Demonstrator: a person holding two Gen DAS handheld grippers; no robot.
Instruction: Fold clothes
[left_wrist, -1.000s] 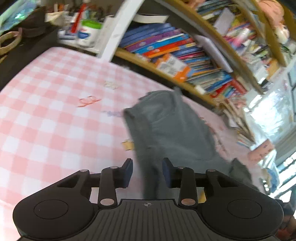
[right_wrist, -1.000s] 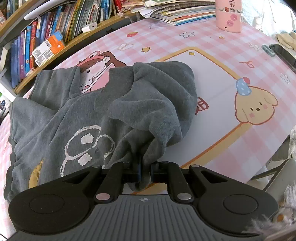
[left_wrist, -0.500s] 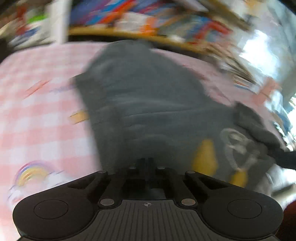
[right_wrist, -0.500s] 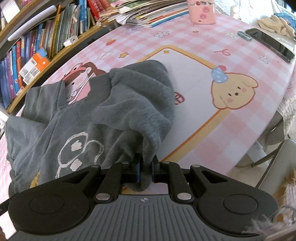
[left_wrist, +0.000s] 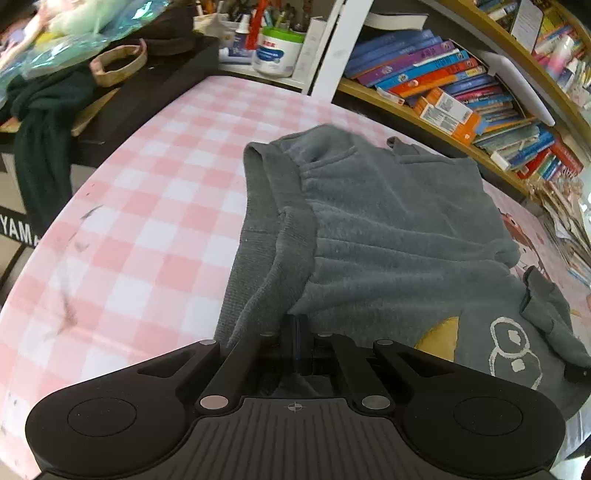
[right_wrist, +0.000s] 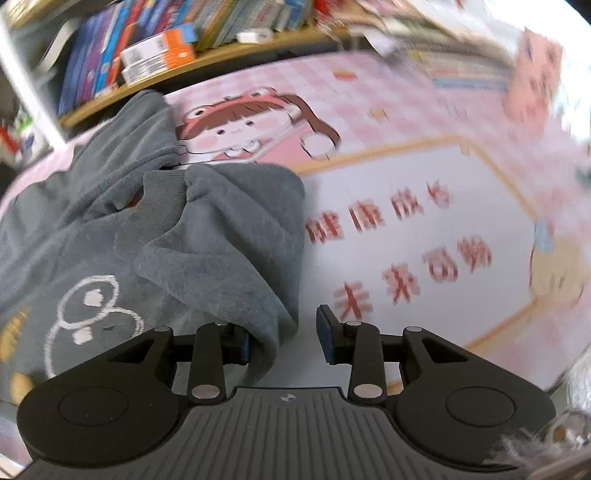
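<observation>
A: Where's the gray sweatshirt?
B: Spread on the pink checked tablecloth, bookshelf at 1 o'clock.
A: Left gripper?
B: Clenched on the ribbed hem, approx 6 o'clock in its view.
A: Right gripper?
B: Released, jaws wide; a fold of cloth hangs by the left finger. Printed mat at 2 o'clock.

Left of sweatshirt: bare pink-checked tablecloth, passable.
Far edge: bookshelf of books close behind the cloth blocks reach beyond.
Far left corner: white jar and dark scarf crowd the side.
Right of sweatshirt: flat cartoon mat, open to the table edge.
</observation>
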